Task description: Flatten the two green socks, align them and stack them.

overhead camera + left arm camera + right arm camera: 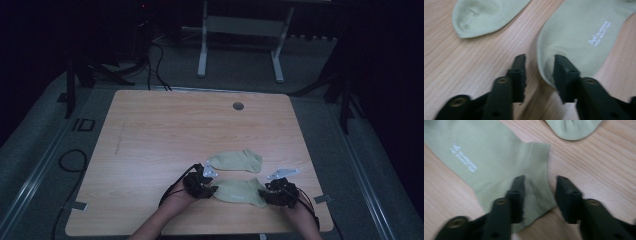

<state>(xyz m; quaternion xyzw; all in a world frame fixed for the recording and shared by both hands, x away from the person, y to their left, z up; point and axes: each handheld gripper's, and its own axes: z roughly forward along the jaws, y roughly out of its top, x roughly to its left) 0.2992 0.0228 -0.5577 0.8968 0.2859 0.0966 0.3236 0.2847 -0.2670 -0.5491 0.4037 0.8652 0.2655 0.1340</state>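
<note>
Fingers (520, 72) of your left gripper (539, 75) and right gripper (540, 195) stand parted, straddling opposite ends of the near ribbed olive sock (240, 191), flat on the woodgrain surface (165, 130); its twin sock (236, 160) lies just beyond.

A wooden tabletop (165, 130) stands on grey carpet (35, 150) in a dim room. A round grey cable port (238, 106) sits in the tabletop at 12 o'clock, near the far edge. Beyond it, also at 12 o'clock, rises the white frame of another desk (240, 30). Black cables (155, 65) trail across the floor at 11 o'clock, and another cable loops (70, 160) at 9 o'clock.
</note>
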